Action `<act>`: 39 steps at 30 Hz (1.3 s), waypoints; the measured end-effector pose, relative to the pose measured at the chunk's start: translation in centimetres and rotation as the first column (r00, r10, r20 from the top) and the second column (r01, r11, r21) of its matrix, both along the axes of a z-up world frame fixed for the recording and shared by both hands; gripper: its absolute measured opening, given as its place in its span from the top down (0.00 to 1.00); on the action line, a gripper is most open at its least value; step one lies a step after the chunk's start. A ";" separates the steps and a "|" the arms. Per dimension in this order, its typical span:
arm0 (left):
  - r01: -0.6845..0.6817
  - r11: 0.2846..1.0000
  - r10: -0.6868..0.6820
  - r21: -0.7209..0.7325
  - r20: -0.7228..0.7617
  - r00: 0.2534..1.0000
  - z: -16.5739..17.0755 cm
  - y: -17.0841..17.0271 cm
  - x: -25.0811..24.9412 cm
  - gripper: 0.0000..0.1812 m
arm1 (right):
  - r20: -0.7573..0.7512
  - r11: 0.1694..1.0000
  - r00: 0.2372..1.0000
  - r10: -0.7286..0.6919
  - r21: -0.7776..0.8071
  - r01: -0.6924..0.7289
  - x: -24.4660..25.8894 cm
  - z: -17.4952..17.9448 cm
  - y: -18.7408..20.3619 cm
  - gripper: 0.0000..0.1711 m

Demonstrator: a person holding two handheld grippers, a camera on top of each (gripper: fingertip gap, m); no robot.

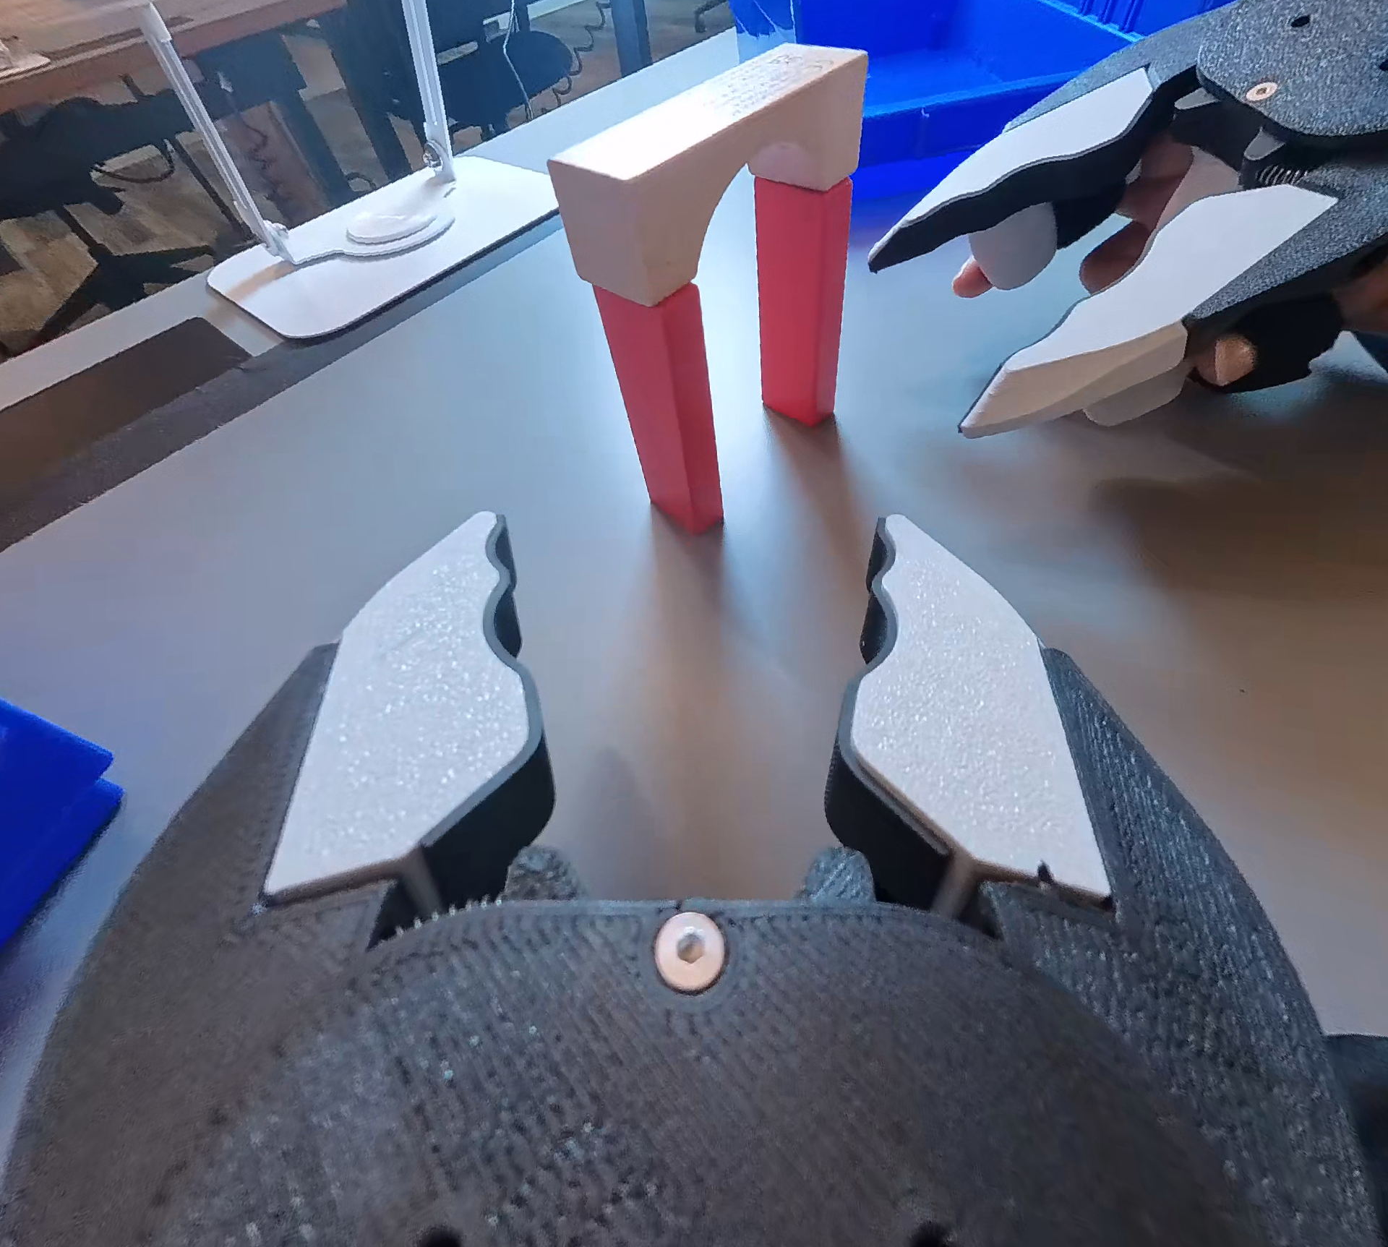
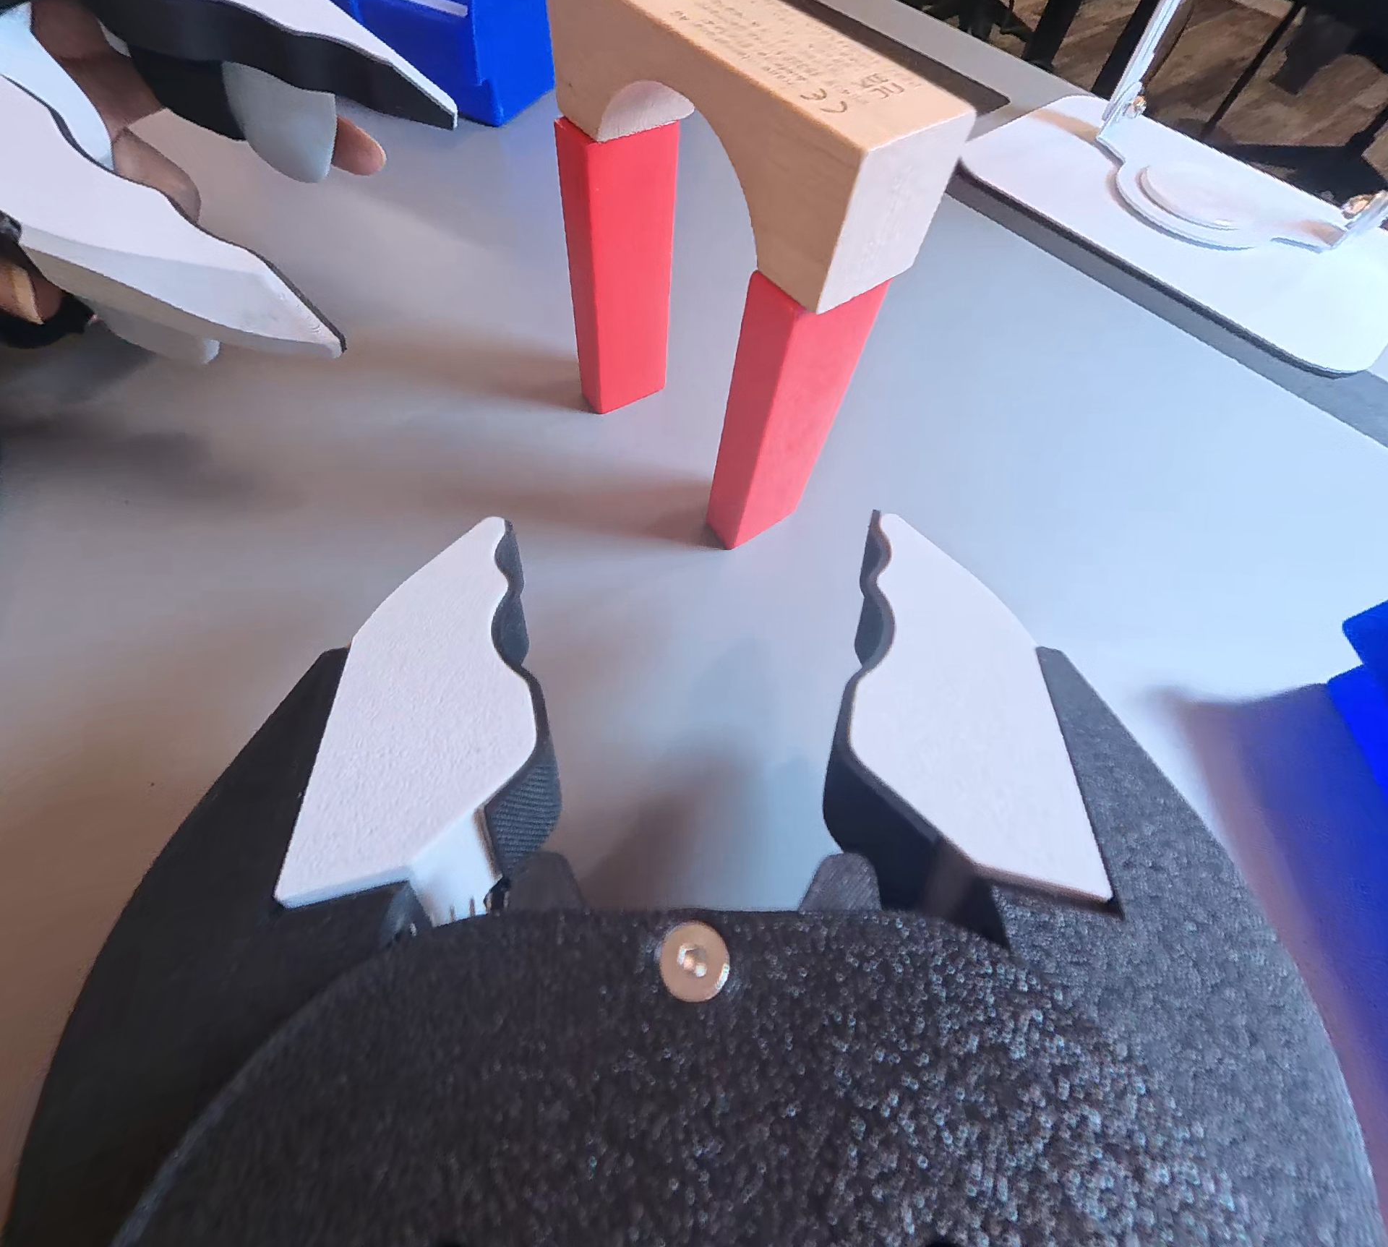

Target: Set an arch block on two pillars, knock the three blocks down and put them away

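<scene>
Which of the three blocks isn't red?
The arch block on top. It is plain pale wood, lying across both pillars, while the near pillar and the far pillar beneath it are red and stand upright.

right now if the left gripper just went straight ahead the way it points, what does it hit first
Most likely the nearer red pillar, which stands just beyond the open left gripper and roughly on its line. The arch block rests on top of it, so it would probably topple too.

Arch block [image 1: 698, 159], pale natural wood with print on its top face, sat level across two red pillars. Near pillar [image 1: 668, 407] and far pillar [image 1: 800, 302] both stood upright on the grey table [image 1: 375, 497], apart, each under one arch foot.
</scene>
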State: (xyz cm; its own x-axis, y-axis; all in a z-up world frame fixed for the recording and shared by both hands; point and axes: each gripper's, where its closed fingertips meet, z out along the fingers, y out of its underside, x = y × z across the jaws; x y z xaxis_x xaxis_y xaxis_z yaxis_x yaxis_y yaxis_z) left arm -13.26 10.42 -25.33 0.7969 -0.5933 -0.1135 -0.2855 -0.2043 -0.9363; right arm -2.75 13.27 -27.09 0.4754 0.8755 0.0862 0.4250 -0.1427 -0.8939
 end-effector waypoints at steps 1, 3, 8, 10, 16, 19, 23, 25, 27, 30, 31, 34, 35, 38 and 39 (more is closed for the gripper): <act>-0.001 1.000 0.001 0.003 -0.004 1.000 0.0 0.0 0.0 0.50 | -0.007 1.000 1.000 -0.005 -0.004 0.005 0.1 0.1 0.1 0.49; -0.003 1.000 0.003 0.004 -0.004 1.000 0.0 0.1 -0.1 0.51 | -0.022 1.000 1.000 -0.017 -0.011 0.017 0.2 0.3 0.3 0.49; -0.023 1.000 0.023 -0.003 0.034 0.999 0.1 0.4 -0.5 0.52 | -0.043 0.998 0.997 -0.066 -0.008 0.066 -0.5 0.6 1.0 0.48; -0.039 0.999 0.038 0.007 0.056 0.998 0.6 0.6 -1.0 0.53 | -0.033 0.996 0.995 -0.095 0.002 0.095 -1.3 0.7 1.6 0.47; -0.123 0.988 0.111 0.090 0.124 0.986 3.2 1.3 -3.7 0.56 | 0.045 0.994 0.995 -0.091 0.064 0.088 -6.3 0.5 1.6 0.51; -0.182 0.975 0.159 0.126 0.171 0.972 4.6 1.7 -5.8 0.57 | 0.126 0.994 0.992 0.017 0.106 -0.031 -9.8 -0.5 -0.2 0.53; -0.265 0.946 0.214 0.186 0.255 0.943 6.8 1.9 -8.9 0.60 | 0.185 0.961 0.964 0.192 0.166 -0.223 -12.3 -0.8 -4.0 0.59; -0.284 0.940 0.230 0.190 0.264 0.937 7.1 1.9 -9.9 0.60 | 0.176 0.941 0.951 0.252 0.183 -0.283 -12.5 -0.4 -5.6 0.59; -0.293 0.936 0.241 0.194 0.254 0.937 7.1 2.1 -10.5 0.60 | 0.152 0.931 0.946 0.287 0.188 -0.312 -12.4 0.4 -6.5 0.58; -0.286 0.940 0.243 0.188 0.220 0.945 6.5 2.3 -10.5 0.61 | 0.107 0.928 0.947 0.302 0.195 -0.318 -11.7 1.6 -6.6 0.58; -0.280 0.941 0.240 0.189 0.208 0.948 6.4 2.3 -10.4 0.61 | 0.100 0.931 0.950 0.295 0.194 -0.309 -11.3 1.8 -6.3 0.58; -0.261 0.948 0.228 0.180 0.185 0.956 6.0 2.3 -9.9 0.61 | 0.084 0.949 0.961 0.263 0.159 -0.273 -10.2 1.8 -4.8 0.57; -0.253 0.951 0.222 0.177 0.180 0.958 5.8 2.3 -9.8 0.62 | 0.077 0.956 0.965 0.251 0.138 -0.260 -9.8 1.7 -4.3 0.57; -0.237 0.957 0.210 0.170 0.163 0.964 5.5 2.4 -9.5 0.62 | 0.085 0.976 0.976 0.203 0.057 -0.208 -8.6 0.7 -2.7 0.52; -0.231 0.958 0.204 0.169 0.159 0.966 5.4 2.4 -9.4 0.62 | 0.086 0.982 0.979 0.184 0.032 -0.188 -8.2 0.4 -2.1 0.52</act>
State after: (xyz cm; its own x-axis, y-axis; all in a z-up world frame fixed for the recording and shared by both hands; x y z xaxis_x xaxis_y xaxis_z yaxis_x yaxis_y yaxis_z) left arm -22.71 12.78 -19.94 0.9200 -0.3829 -0.0838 -0.1181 -0.0670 -0.9907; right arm -10.96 11.14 -26.69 0.2945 0.9430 0.1548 0.5131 -0.0193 -0.8581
